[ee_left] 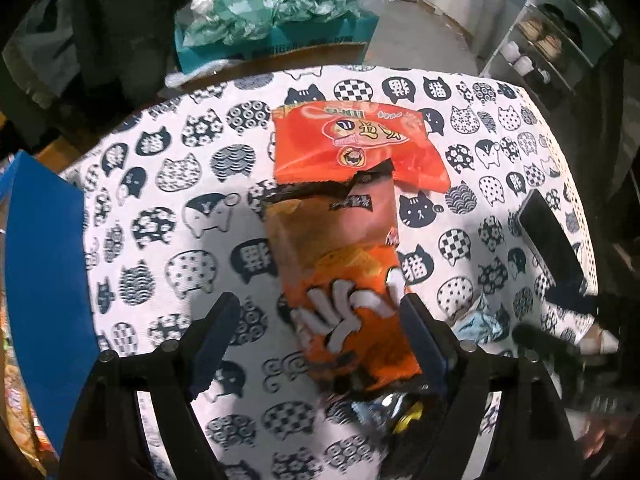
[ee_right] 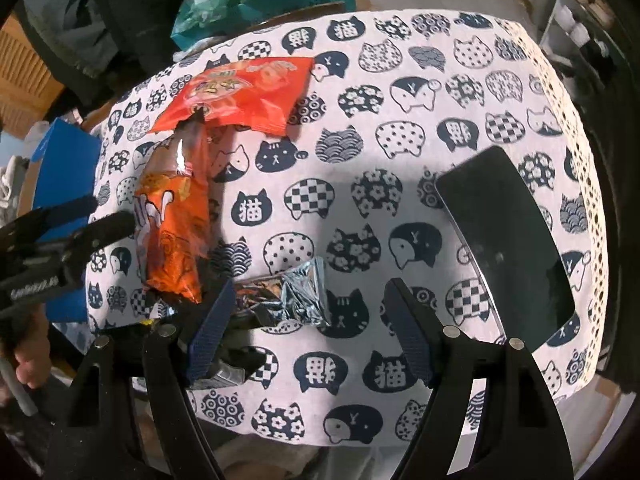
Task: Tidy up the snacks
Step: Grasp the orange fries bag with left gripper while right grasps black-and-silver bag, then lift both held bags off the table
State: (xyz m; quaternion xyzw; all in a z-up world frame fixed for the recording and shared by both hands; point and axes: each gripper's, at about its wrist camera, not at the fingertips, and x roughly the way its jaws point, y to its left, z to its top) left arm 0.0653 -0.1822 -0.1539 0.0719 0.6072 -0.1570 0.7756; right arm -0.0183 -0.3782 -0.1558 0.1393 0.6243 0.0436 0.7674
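Observation:
An orange and brown chip bag [ee_left: 340, 264] lies lengthwise on the cat-print tablecloth [ee_left: 168, 240], its near end between the fingers of my open left gripper [ee_left: 320, 320], resting against the right finger. A red-orange snack bag [ee_left: 352, 144] lies flat just beyond it. In the right wrist view the chip bag [ee_right: 176, 216] looks lifted at the left, with the left gripper [ee_right: 108, 220] beside it, and the red-orange bag [ee_right: 240, 96] behind. A crumpled silver wrapper [ee_right: 288, 296] lies just ahead of my open, empty right gripper [ee_right: 306, 316].
A black phone [ee_right: 504, 240] lies on the right of the table, also in the left wrist view [ee_left: 552, 240]. A blue box [ee_left: 44, 272] stands at the table's left edge. A teal box with green plastic bags [ee_left: 276, 20] stands beyond the far edge. Shelves [ee_left: 560, 36] stand far right.

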